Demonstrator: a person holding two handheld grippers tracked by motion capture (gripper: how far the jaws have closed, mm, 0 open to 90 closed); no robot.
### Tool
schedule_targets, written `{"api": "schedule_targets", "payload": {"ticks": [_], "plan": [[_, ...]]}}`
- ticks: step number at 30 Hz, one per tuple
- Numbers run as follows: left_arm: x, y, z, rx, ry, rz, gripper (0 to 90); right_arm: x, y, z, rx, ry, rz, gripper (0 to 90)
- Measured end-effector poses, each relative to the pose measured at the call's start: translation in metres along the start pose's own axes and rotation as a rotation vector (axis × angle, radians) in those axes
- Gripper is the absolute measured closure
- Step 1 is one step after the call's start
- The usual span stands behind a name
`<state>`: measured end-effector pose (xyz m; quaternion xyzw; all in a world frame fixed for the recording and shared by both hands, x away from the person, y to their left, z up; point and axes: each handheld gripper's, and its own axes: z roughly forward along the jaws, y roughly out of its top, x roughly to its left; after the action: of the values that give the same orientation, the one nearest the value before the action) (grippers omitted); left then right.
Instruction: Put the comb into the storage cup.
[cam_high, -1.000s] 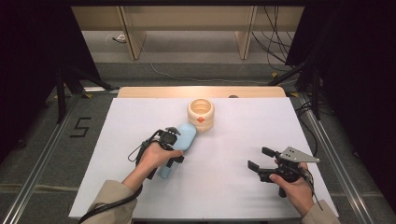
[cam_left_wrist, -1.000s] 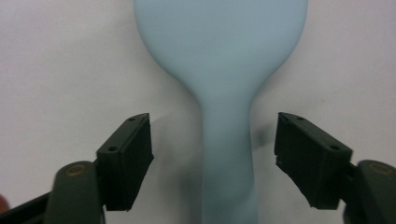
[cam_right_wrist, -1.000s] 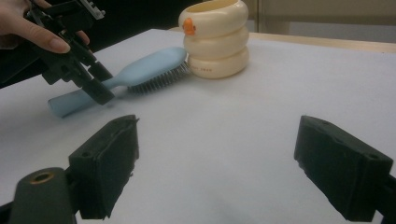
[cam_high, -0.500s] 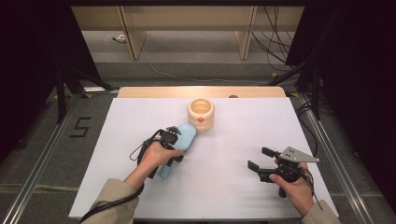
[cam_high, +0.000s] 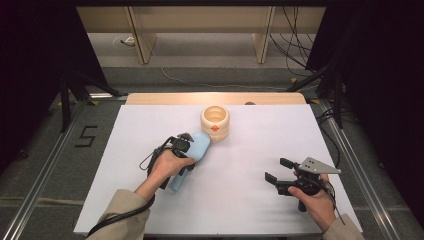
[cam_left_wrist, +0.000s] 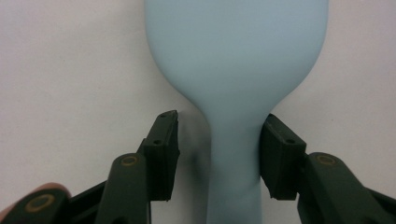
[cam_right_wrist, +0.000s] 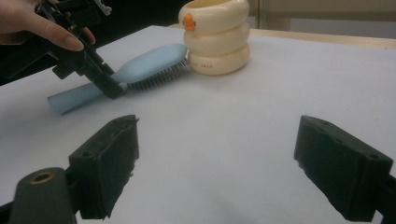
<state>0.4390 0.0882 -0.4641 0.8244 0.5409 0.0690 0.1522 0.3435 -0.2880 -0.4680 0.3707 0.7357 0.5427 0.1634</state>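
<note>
On the white tabletop (cam_high: 250, 200), the left claw (cam_left_wrist: 218, 140) sits apart around the blue brush's (cam_high: 192, 152) neck, not yet squeezing it, the brush touches the yellow cup (cam_high: 215, 122), and the right claw (cam_high: 280, 170) waits wide apart.

We lose the hairbrush (cam_left_wrist: 236, 70) head past the left gripper view's top edge, and the print on the cream ringed cup (cam_right_wrist: 217, 35) is too small to read.
</note>
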Motion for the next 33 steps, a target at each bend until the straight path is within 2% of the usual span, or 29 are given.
{"api": "schedule_targets", "payload": {"ticks": [5,8,13,22,25,31,33], "plan": [[-0.003,0.002,0.000,0.002,0.005,0.005,57.8,0.000,0.000,0.000,0.004,-0.001,0.001,14.8],[-0.005,0.001,0.000,-0.008,0.001,0.009,66.8,0.000,0.000,0.000,0.005,0.000,-0.001,14.8],[-0.001,-0.004,-0.001,-0.039,-0.021,-0.019,68.0,0.000,-0.001,0.001,0.009,0.001,0.004,14.8],[0.002,-0.008,-0.002,-0.062,-0.046,-0.026,68.9,0.000,-0.001,0.002,0.013,0.003,0.006,14.8],[0.003,-0.010,-0.003,-0.084,-0.056,-0.034,69.0,0.000,-0.001,0.002,0.014,0.003,0.006,14.8],[0.007,-0.015,-0.007,-0.117,-0.070,-0.025,69.1,0.000,-0.001,0.002,0.015,0.004,0.003,14.8],[0.008,-0.017,-0.009,-0.139,-0.070,-0.007,69.1,0.001,-0.001,0.002,0.017,0.004,0.003,14.8]]}}
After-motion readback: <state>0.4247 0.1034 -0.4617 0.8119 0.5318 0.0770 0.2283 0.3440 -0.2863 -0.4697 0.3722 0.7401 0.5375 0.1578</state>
